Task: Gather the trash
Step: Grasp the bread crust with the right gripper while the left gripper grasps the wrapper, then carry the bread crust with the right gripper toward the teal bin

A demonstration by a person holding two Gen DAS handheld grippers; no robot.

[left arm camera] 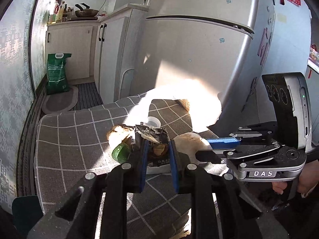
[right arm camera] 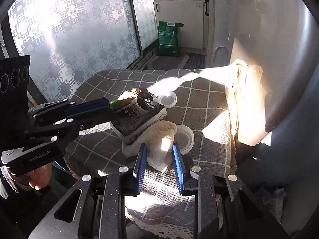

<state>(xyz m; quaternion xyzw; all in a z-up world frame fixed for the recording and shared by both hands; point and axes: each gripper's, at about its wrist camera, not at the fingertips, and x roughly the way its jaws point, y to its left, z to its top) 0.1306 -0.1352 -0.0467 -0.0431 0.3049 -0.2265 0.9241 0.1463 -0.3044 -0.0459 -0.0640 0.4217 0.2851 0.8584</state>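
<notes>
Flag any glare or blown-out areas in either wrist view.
Left wrist view: a sun patch blows out the fridge base and the far edge of the checked cloth. Right wrist view: glare whites out the cloth's right edge and part of the crumpled tissue; fisheye corners are dark.

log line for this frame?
left tongs: shut on snack bag | right tongs: shut on tissue wad | table: two lids left
</notes>
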